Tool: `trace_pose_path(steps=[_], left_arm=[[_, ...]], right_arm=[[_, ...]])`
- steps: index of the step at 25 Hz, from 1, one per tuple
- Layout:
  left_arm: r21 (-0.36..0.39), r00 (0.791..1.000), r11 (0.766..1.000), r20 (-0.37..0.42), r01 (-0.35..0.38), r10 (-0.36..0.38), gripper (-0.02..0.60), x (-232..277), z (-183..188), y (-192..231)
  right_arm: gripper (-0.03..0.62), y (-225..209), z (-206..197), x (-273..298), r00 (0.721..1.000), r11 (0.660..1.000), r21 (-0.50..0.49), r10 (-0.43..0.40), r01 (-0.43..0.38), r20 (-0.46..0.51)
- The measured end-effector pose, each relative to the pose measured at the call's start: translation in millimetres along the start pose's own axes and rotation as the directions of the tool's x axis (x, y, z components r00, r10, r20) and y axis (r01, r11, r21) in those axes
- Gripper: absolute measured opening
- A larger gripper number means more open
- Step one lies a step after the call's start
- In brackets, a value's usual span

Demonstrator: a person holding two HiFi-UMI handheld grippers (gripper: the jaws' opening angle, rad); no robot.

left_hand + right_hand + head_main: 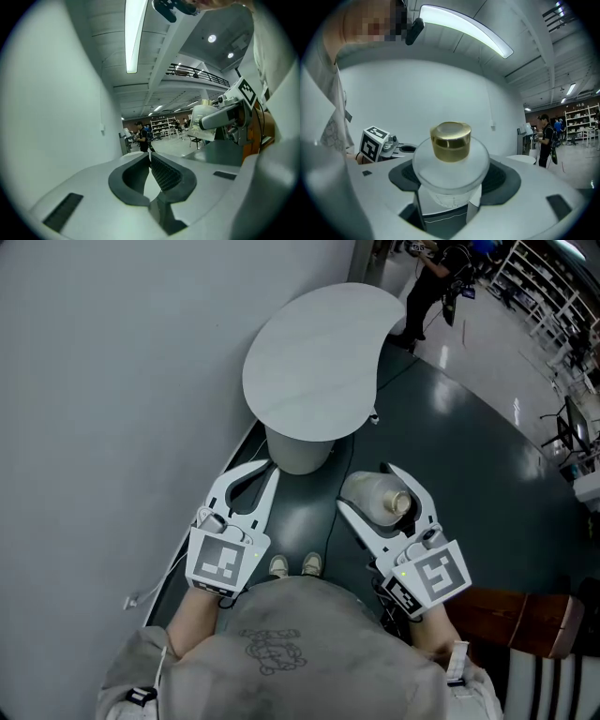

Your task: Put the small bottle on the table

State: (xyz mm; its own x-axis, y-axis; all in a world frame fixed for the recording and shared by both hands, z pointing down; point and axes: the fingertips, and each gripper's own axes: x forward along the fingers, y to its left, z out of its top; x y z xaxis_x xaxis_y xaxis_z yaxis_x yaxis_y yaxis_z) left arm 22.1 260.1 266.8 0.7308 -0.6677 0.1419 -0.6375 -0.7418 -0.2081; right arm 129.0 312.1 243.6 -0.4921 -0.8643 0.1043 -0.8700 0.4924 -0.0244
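A small clear bottle (375, 497) with a gold cap (450, 139) lies level between the pads of my right gripper (367, 486), which is shut on it; the cap points away from me. In the right gripper view the bottle (451, 166) fills the gap between the jaws. My left gripper (272, 465) hangs beside it on the left, jaws shut tip to tip with nothing between them (150, 157). Both hang over the dark floor just short of the white rounded table (319, 352). The left gripper view shows the held bottle (204, 123) off to the right.
The table stands on a pale pedestal (298, 451) close to a white wall (112, 381) on the left. A person (431, 287) stands beyond the table, with shelving (548, 287) at the far right. A brown object (525, 620) sits low on the right.
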Motion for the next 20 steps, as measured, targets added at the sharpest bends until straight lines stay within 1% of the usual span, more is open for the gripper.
trace_pose_path(steps=[11, 16, 20], left_arm=[[0.009, 0.999, 0.999, -0.016, -0.035, 0.035, 0.028, 20.2, 4.7, -25.6], [0.006, 0.997, 0.997, -0.016, -0.072, 0.072, 0.026, 20.0, -4.7, -29.6], [0.008, 0.994, 0.995, -0.030, -0.102, 0.102, 0.027, 17.8, -12.3, -32.1]], right_arm=[[0.336, -31.7, -11.5, -15.2, 0.999, 0.999, 0.009, 0.033, -0.033, 0.004], [0.335, -38.0, -23.8, -14.4, 0.999, 0.999, 0.010, 0.053, -0.054, 0.010], [0.335, -43.2, -32.0, -13.1, 0.998, 0.997, 0.019, 0.069, -0.069, 0.012]])
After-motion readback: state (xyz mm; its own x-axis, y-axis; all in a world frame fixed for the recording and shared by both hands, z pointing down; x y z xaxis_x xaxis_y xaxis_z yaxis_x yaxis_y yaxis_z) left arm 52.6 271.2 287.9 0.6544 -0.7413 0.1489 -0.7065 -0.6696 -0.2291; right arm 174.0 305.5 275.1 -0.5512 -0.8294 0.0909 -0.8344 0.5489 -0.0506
